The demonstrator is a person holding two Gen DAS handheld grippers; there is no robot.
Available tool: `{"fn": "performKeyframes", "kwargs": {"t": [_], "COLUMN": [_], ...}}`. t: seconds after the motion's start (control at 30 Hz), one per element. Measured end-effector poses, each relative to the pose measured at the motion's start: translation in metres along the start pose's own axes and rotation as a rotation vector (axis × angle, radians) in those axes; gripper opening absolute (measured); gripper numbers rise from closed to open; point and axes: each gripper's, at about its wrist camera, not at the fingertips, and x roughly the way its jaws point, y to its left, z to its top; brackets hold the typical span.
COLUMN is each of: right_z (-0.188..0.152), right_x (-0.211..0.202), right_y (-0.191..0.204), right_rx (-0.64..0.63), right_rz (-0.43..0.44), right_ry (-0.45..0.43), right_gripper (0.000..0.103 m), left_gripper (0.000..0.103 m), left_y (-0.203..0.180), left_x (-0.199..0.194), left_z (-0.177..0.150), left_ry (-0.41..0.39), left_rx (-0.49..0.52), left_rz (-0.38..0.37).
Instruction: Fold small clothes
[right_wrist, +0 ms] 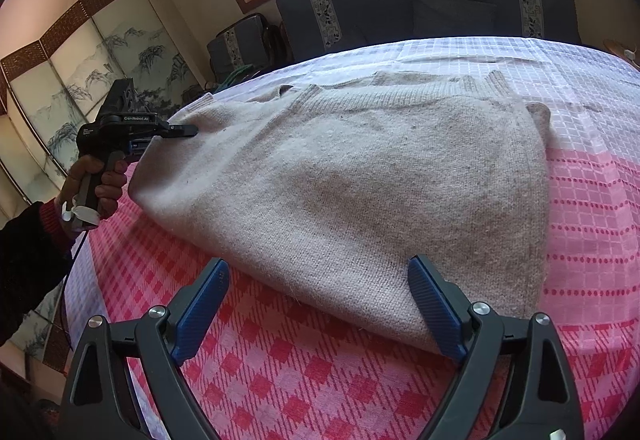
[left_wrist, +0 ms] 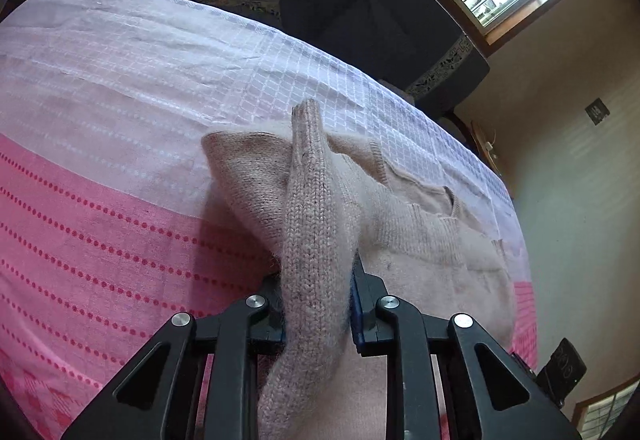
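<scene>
Pinched knit fills the left gripper (left_wrist: 318, 304), clamped on the sweater's (right_wrist: 360, 175) edge at nine o'clock. At six o'clock the right gripper (right_wrist: 316, 304) gapes by the hem on the cloth (right_wrist: 280, 380). Soft, light, floppy; take hems and corners.

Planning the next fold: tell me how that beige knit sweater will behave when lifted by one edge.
Probably floppy: where the left gripper pinches the sweater, the knit bunches and drapes in soft folds. Likely light for its size, being a thin fuzzy knit. It should not slip much; the fuzzy surface probably clings to the pink bedspread.
</scene>
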Motion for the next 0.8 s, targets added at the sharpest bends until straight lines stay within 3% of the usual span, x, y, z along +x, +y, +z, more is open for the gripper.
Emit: {"fn": "performKeyframes", "kwargs": {"t": [0.13,0.37,0.8], "right_z": [0.0,-0.005,-0.005], "right_x": [-0.005,-0.033,-0.031], "right_y": [-0.007,-0.035,-0.035], "right_rx": [0.034,0.199,0.198], "right_rz": [-0.01,-0.014,0.01], "right_ry": [-0.03,-0.192,-0.183], "right_gripper": [0.09,0.092,0.095], "left_gripper": [0.022,0.021,0.018], "left_y": [-0.024,-0.079,-0.156], "left_x": [-0.013,-0.029,-0.015], "left_z": [-0.002,-0.008,-0.021], "left_ry": [-0.033,-0.069,-0.056], "left_rx": [-0.004,0.068,0.072], "left_rz": [0.021,0.067,0.042]}}
